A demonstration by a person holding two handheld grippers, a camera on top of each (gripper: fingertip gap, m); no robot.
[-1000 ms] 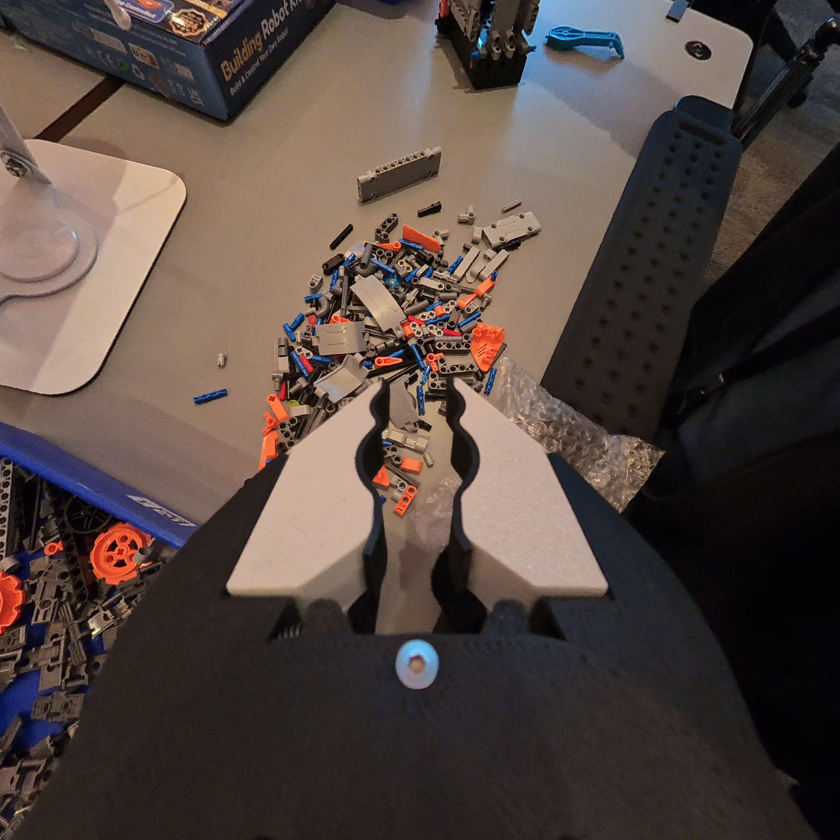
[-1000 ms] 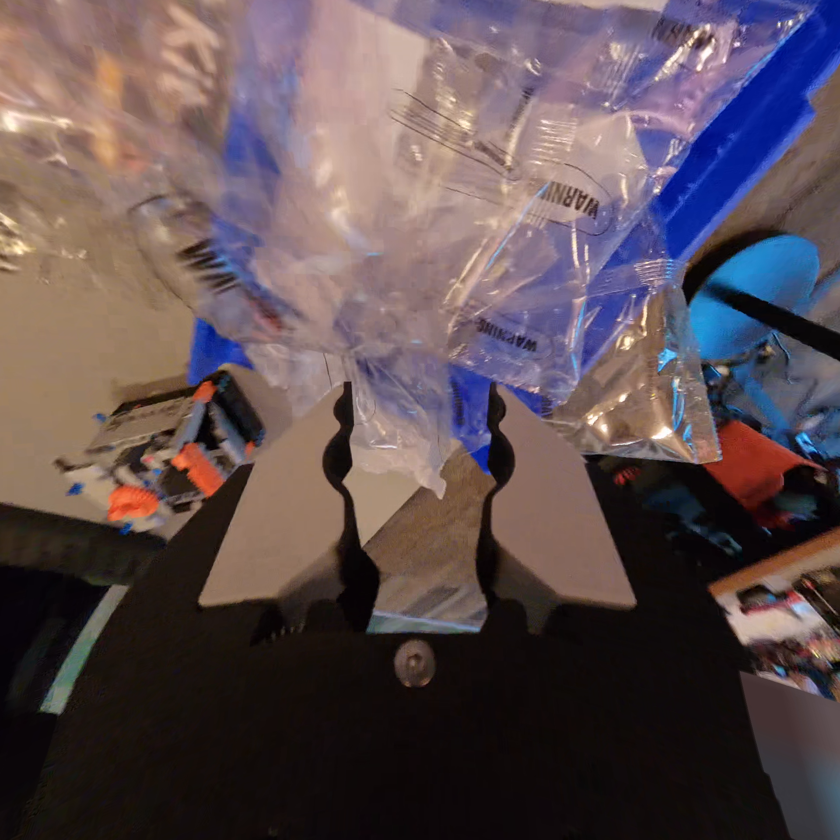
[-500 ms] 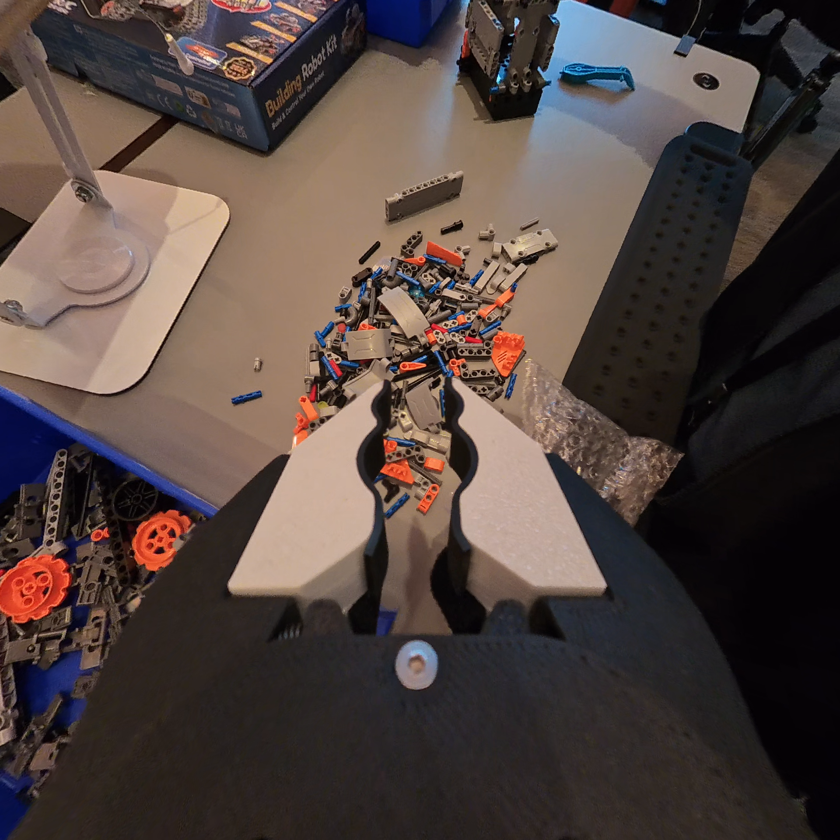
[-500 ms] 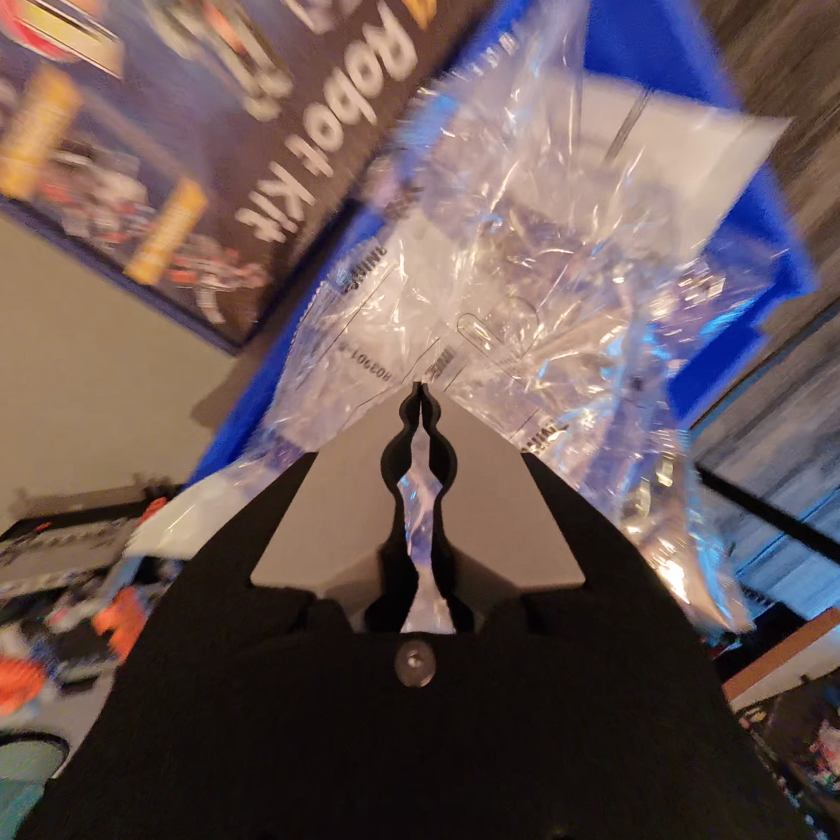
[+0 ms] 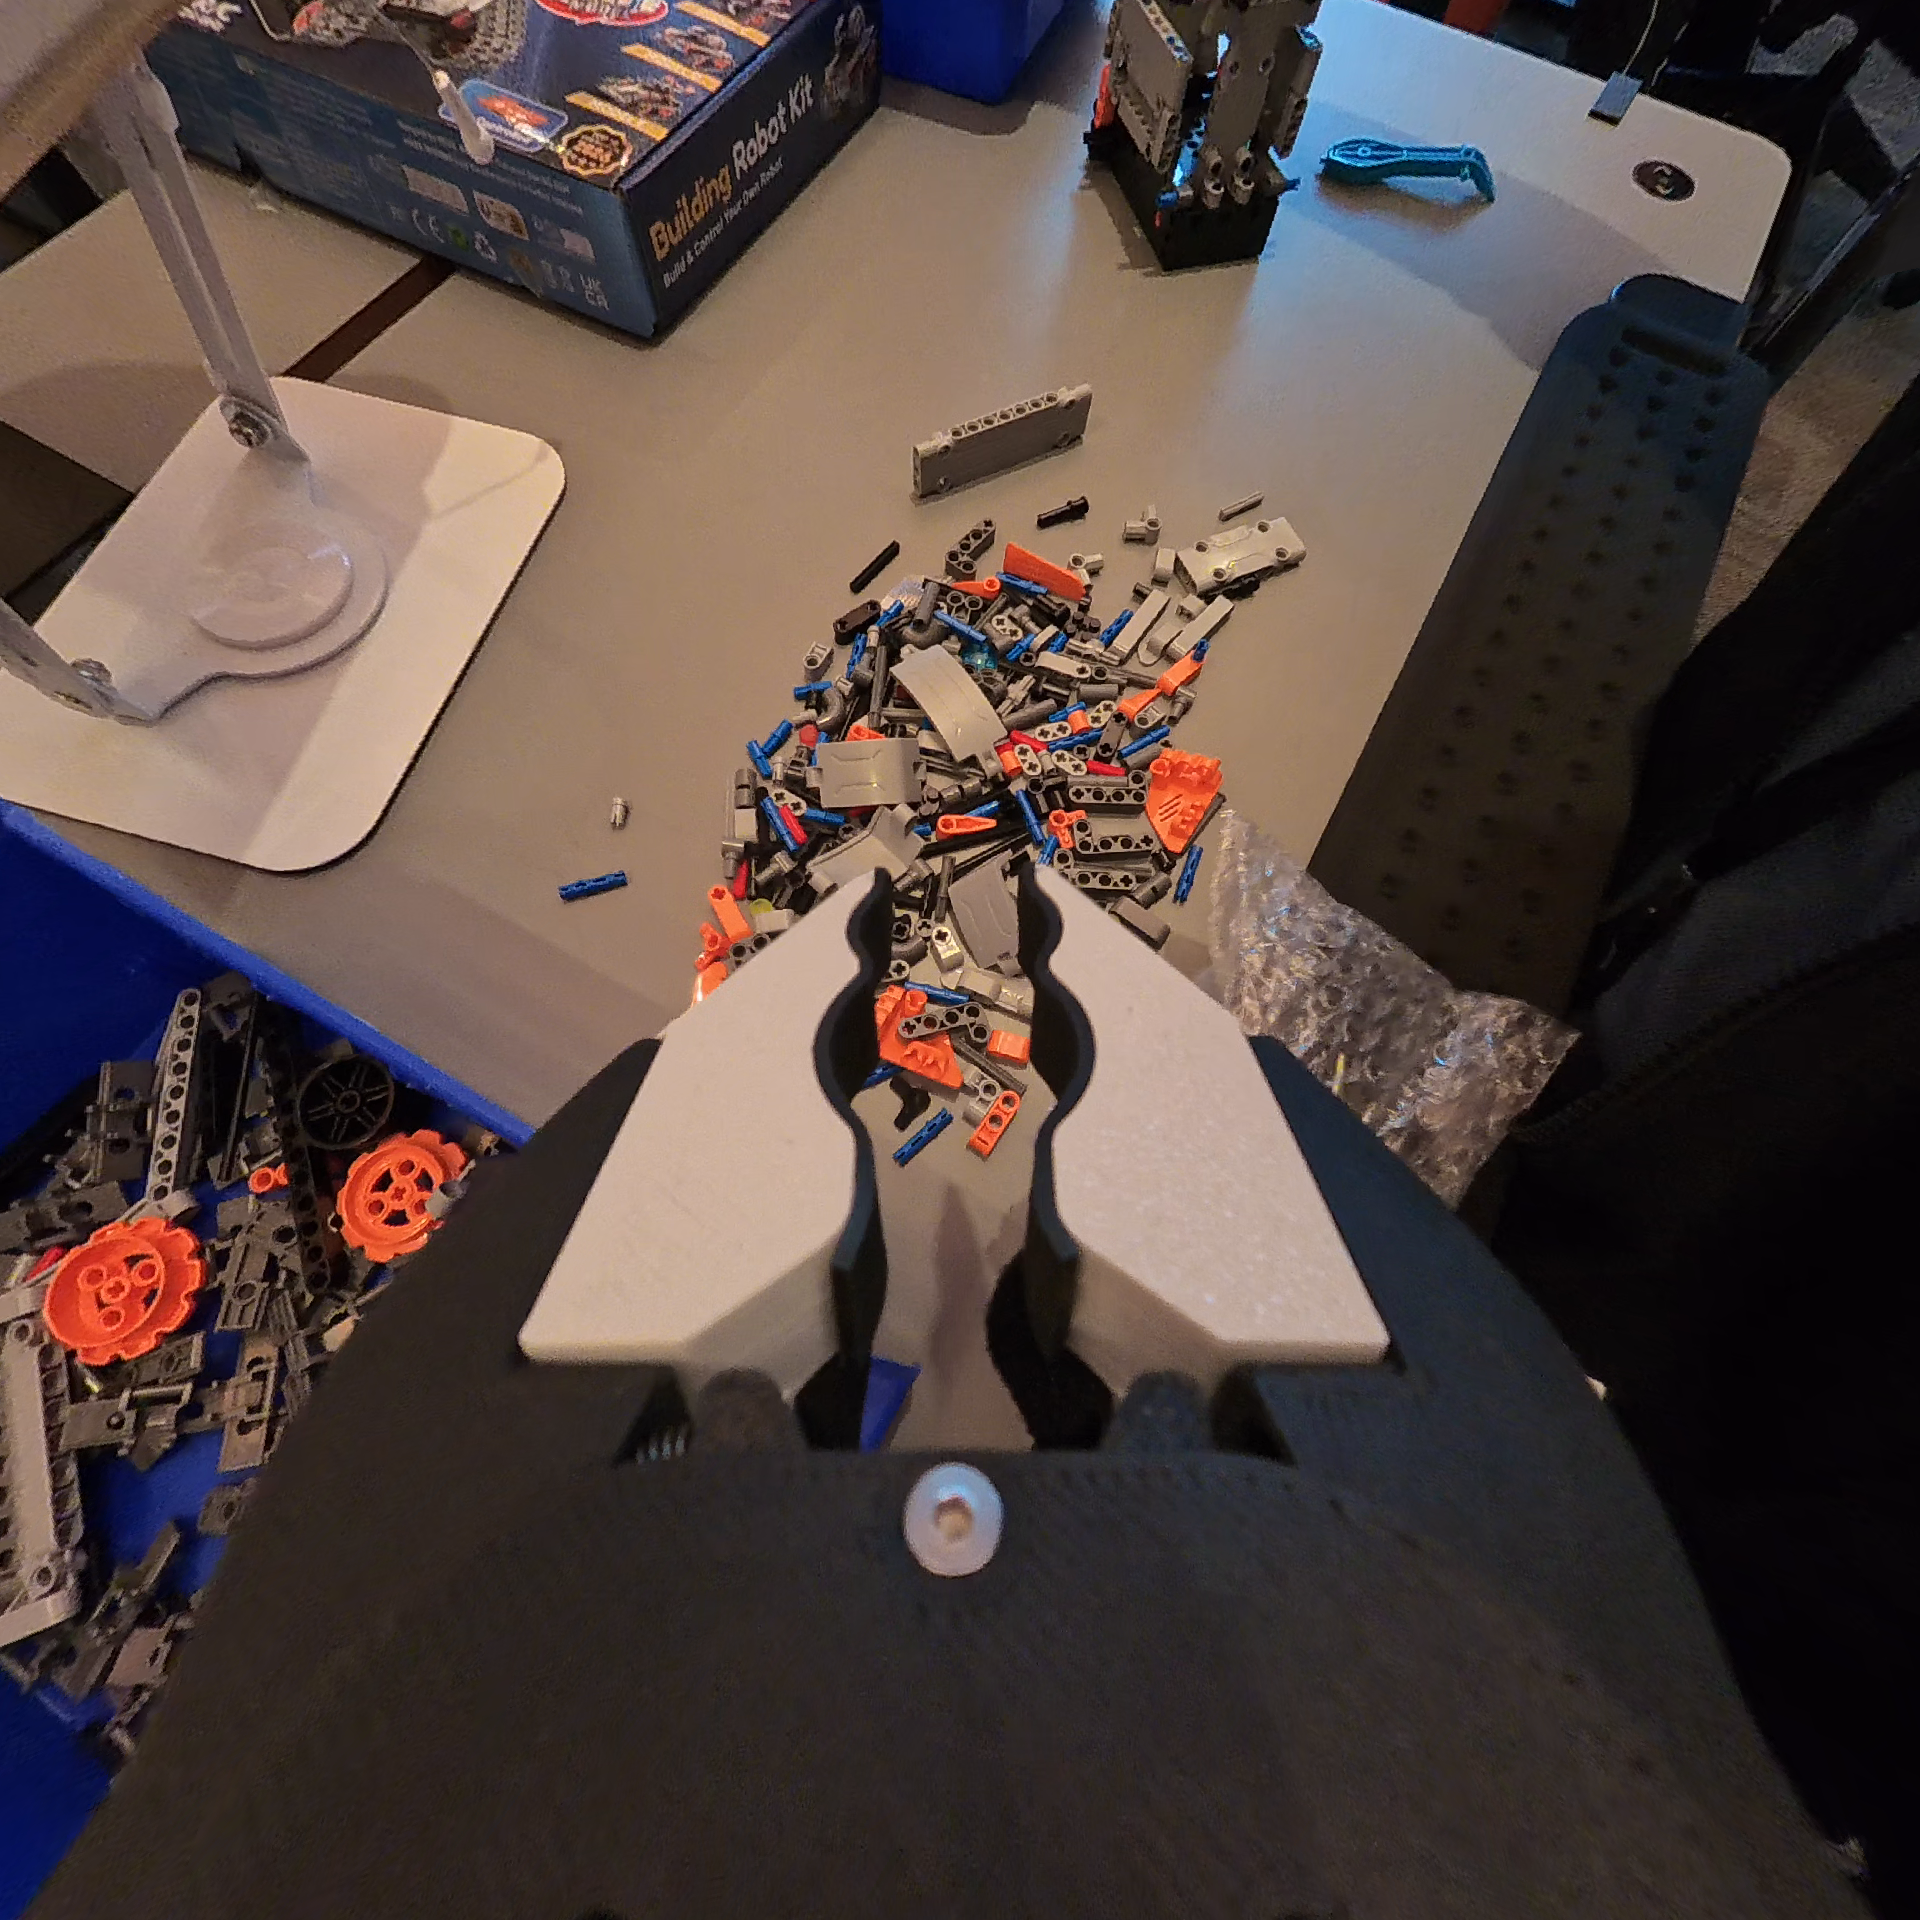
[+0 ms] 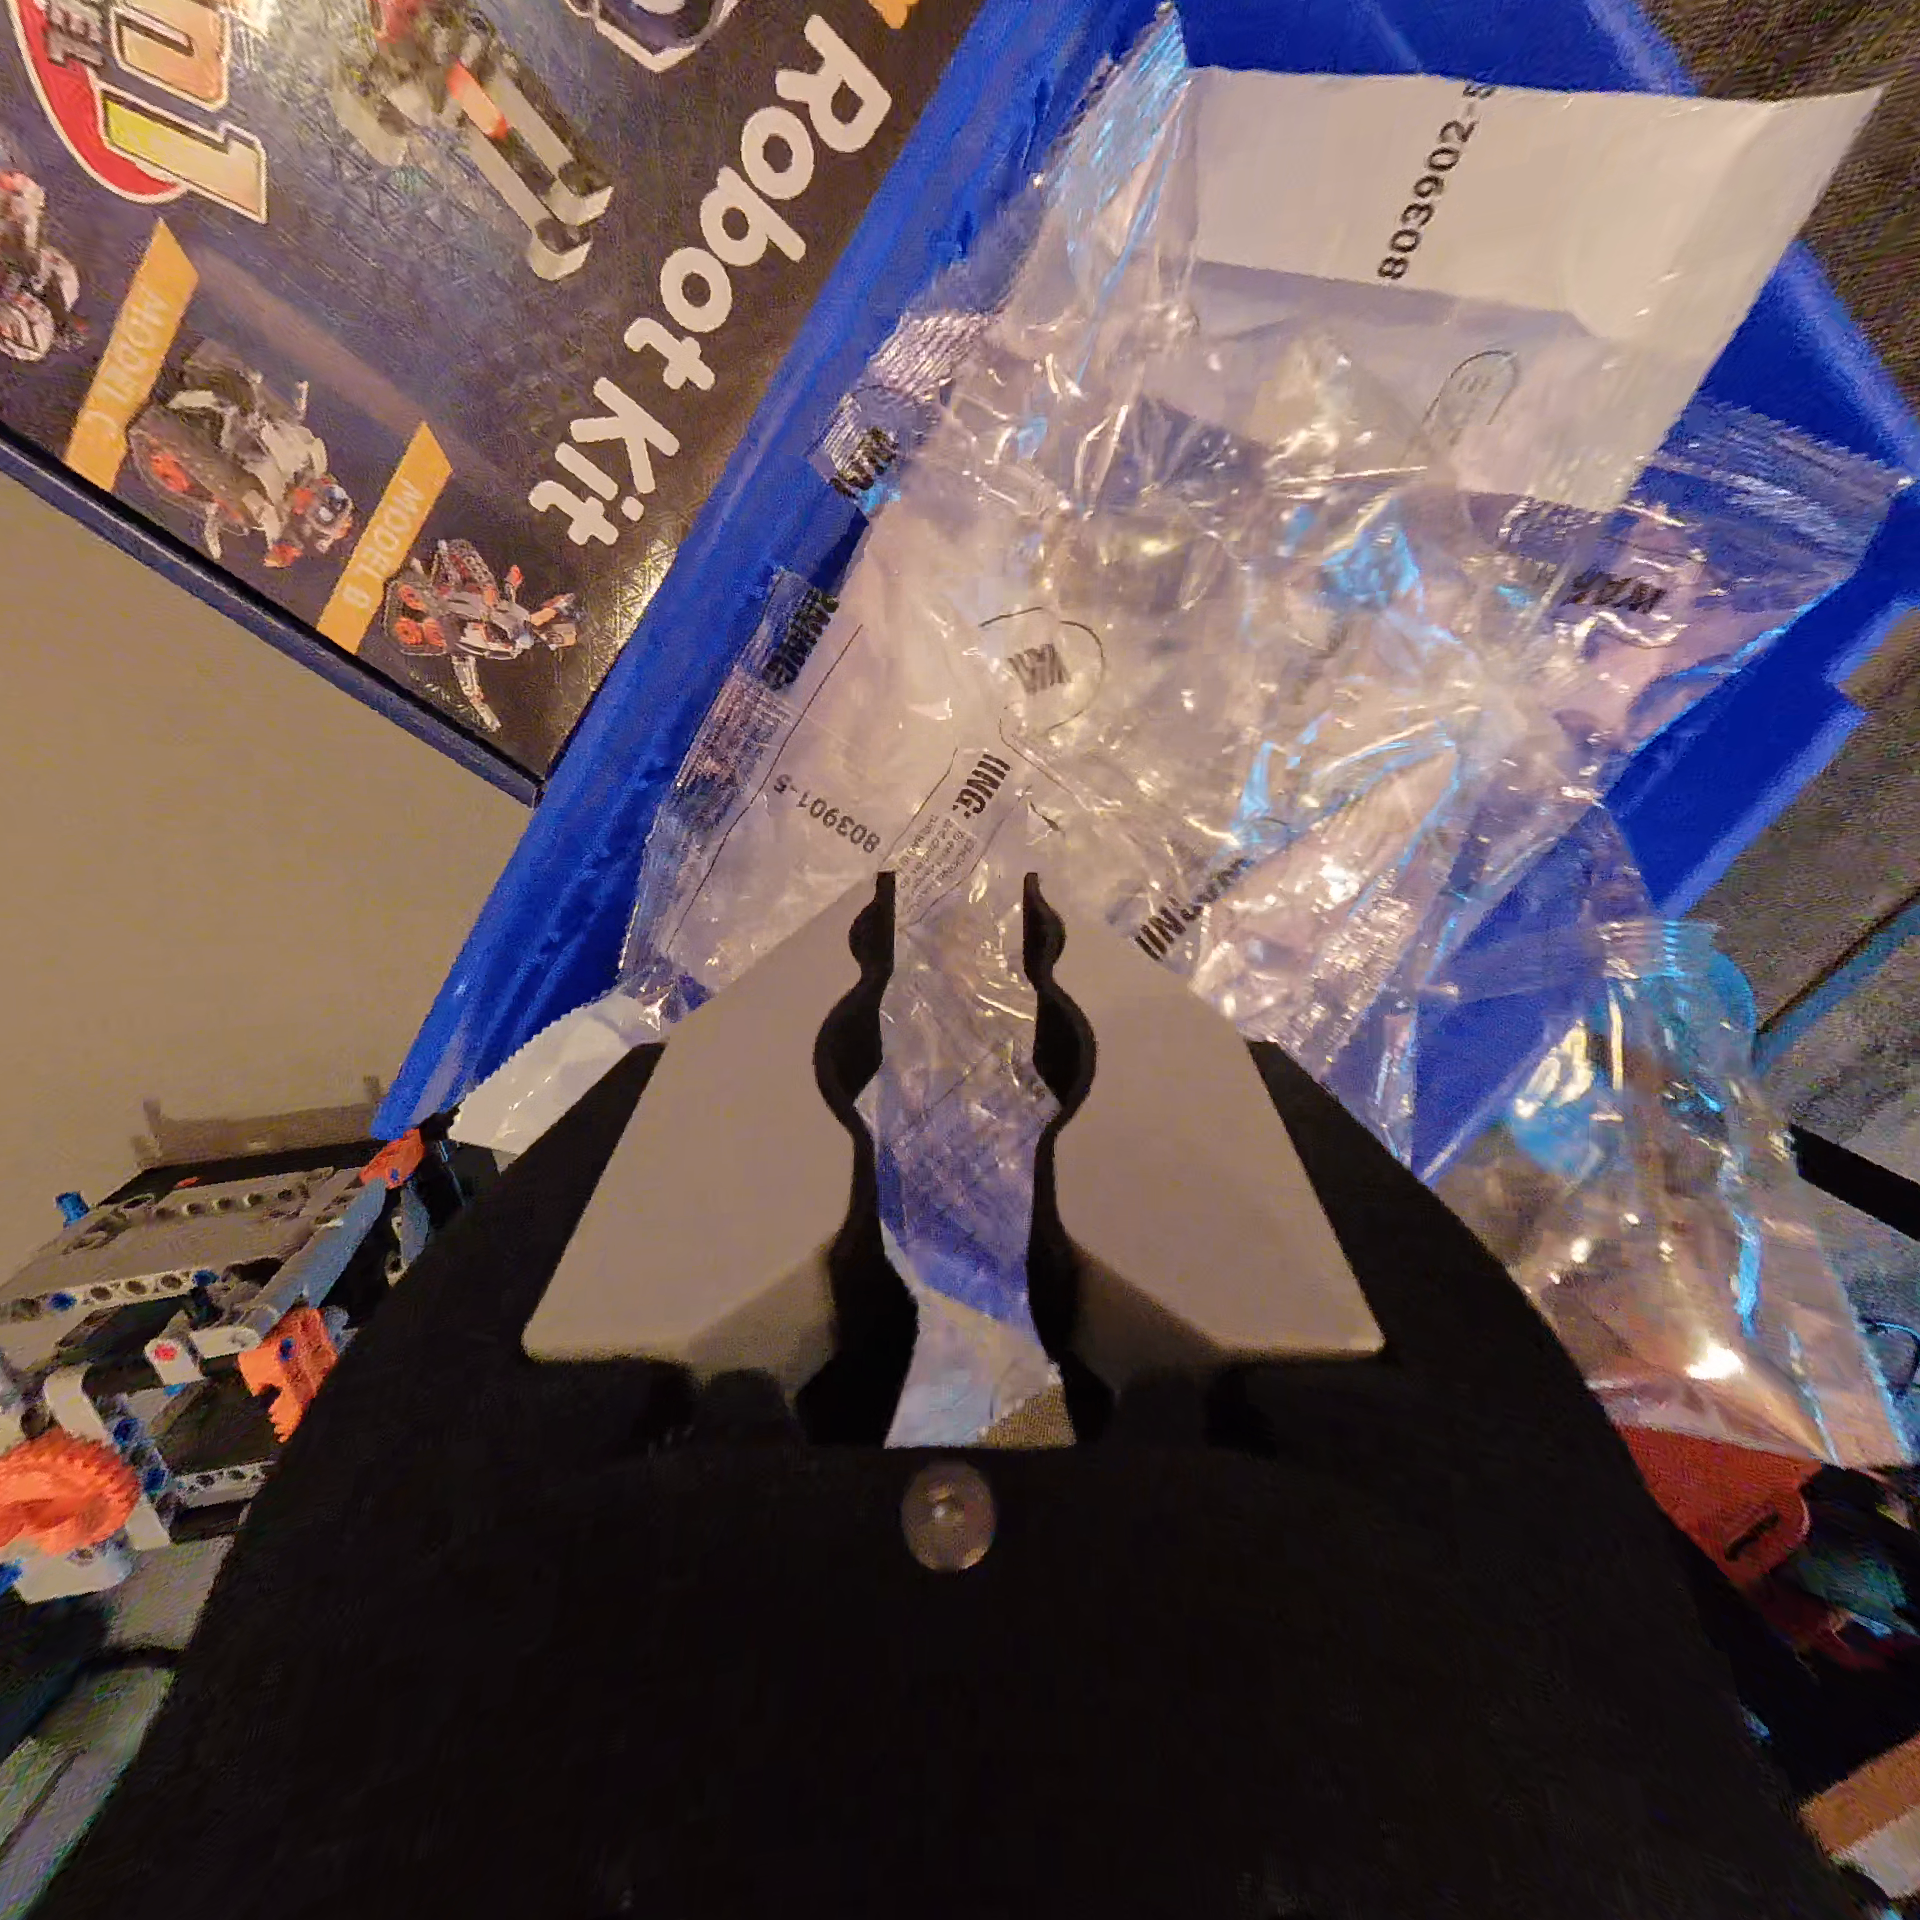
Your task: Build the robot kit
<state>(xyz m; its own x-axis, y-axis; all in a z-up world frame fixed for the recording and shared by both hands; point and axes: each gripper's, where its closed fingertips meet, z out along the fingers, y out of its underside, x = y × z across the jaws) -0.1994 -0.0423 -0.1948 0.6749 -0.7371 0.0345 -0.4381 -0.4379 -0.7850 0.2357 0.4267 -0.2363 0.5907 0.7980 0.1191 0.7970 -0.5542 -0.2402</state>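
My left gripper is open and empty, held above the near end of a pile of small grey, black, blue and orange building pieces on the grey table. My right gripper is open with a narrow gap; a strip of a clear plastic bag runs between the fingers without being pinched. The crumpled empty bags lie over a blue bin straight ahead of the right gripper.
A blue bin of larger parts with orange gears sits at the left. A white stand base, a kit box, a part-built model, a teal tool, bubble wrap and a black perforated chair part surround the pile. One gripper's finger ends stand about 65 cm off the other's.
The right gripper closed on the bag, swung over to the blue bin beside the kit box, and has now opened. The left gripper drew back and rose a little from the pile.
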